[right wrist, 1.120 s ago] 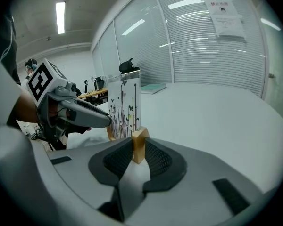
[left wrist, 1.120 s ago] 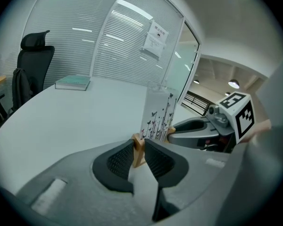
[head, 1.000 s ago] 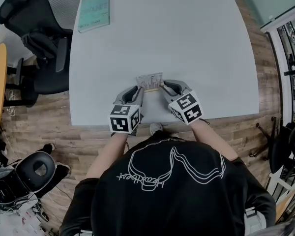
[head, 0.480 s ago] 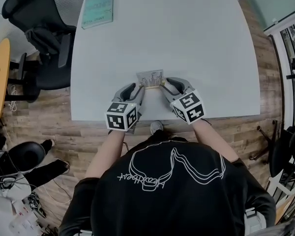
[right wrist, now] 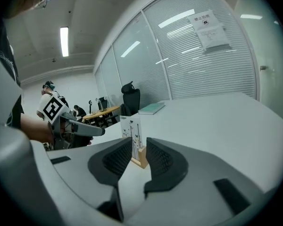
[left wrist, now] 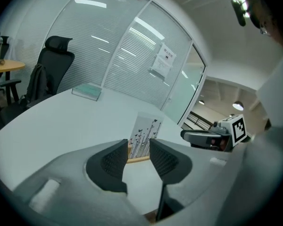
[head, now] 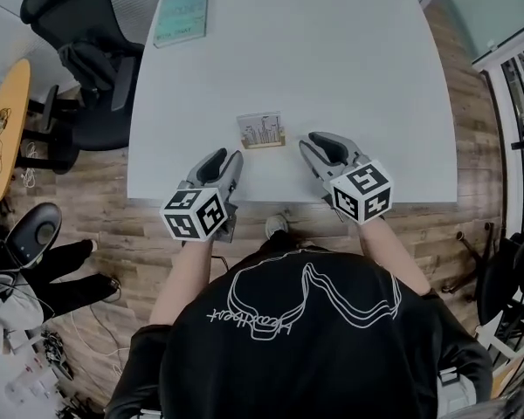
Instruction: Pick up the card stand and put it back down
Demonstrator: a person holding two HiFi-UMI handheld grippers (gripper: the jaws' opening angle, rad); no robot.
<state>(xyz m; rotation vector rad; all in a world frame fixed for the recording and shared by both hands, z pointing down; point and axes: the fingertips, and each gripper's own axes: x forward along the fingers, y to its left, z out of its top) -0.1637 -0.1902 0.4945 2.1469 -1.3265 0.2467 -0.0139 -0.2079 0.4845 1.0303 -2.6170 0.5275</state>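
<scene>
Card stand [head: 262,131]: upright on the counter [head: 349,68], just ahead of both grippers, touching neither.
Left gripper [head: 228,162]: jaws opening, empty.
Right gripper [head: 317,145]: jaws closing on nothing.
Risk: you reach in sloppy — one jaw clips it, it tips.

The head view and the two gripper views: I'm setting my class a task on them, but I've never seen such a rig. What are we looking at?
No robot here: a person holds a two-jaw gripper in each hand. The head view comes from a camera on the person's head, looking down at a white table. Each gripper view comes from a camera riding on that gripper, looking along its jaws. On the table are a card stand, near the person, and a teal book at the far left corner. The left gripper is opening its jaws and the right gripper is closing its own, but nothing is between either pair: the card stand stands apart from both, unheld.
</scene>
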